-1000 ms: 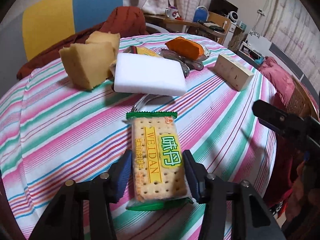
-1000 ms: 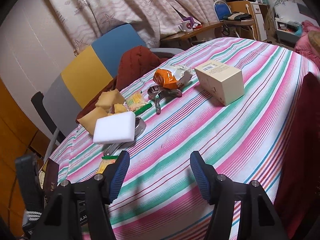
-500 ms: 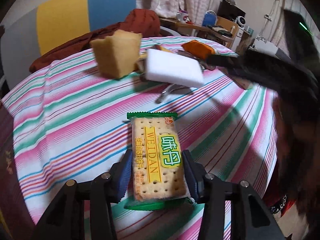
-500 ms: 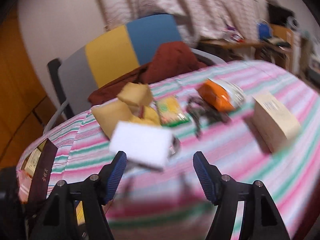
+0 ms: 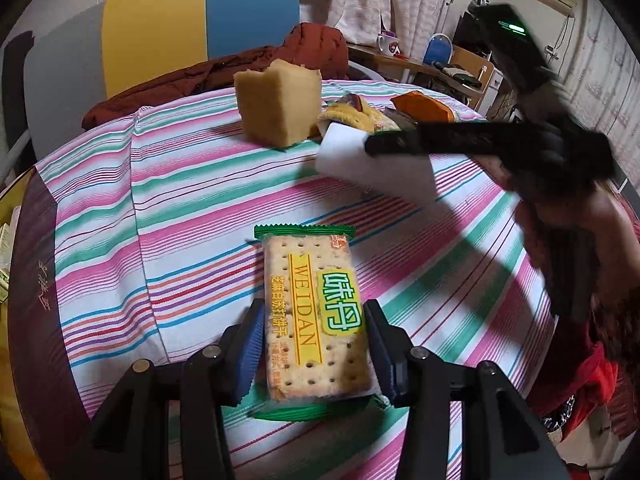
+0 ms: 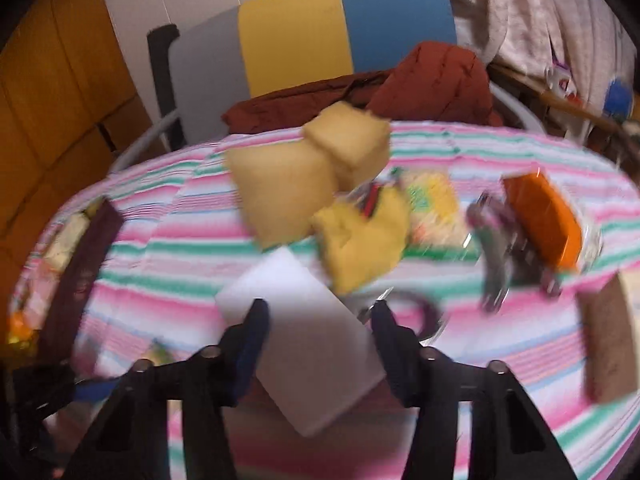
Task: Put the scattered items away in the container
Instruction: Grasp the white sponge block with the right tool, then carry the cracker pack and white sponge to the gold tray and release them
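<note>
My left gripper (image 5: pixel 314 344) is shut on a green-edged WEIDAN cracker packet (image 5: pixel 312 312) and holds it over the striped tablecloth (image 5: pixel 160 216). My right gripper (image 6: pixel 320 336) is open, its fingers either side of a white sponge block (image 6: pixel 304 344) lying on the cloth; this view is blurred by motion. The white block (image 5: pixel 372 164) also shows in the left wrist view, partly behind the right gripper's dark finger (image 5: pixel 440 140). A dark box (image 6: pixel 76 264) with items in it stands at the table's left edge.
Tan sponge chunks (image 6: pixel 288 184), a yellow packet (image 6: pixel 360 236), a noodle packet (image 6: pixel 432 208), a metal tool (image 6: pixel 500 252), an orange packet (image 6: pixel 544 220) and a brown carton (image 6: pixel 608 336) lie on the table. A grey, yellow and blue chair (image 5: pixel 168 36) with a red-brown garment (image 5: pixel 248 68) stands behind.
My right gripper has swung left across the table and come down around the white block. My left gripper keeps hold of the cracker packet and has turned left toward the table's edge.
</note>
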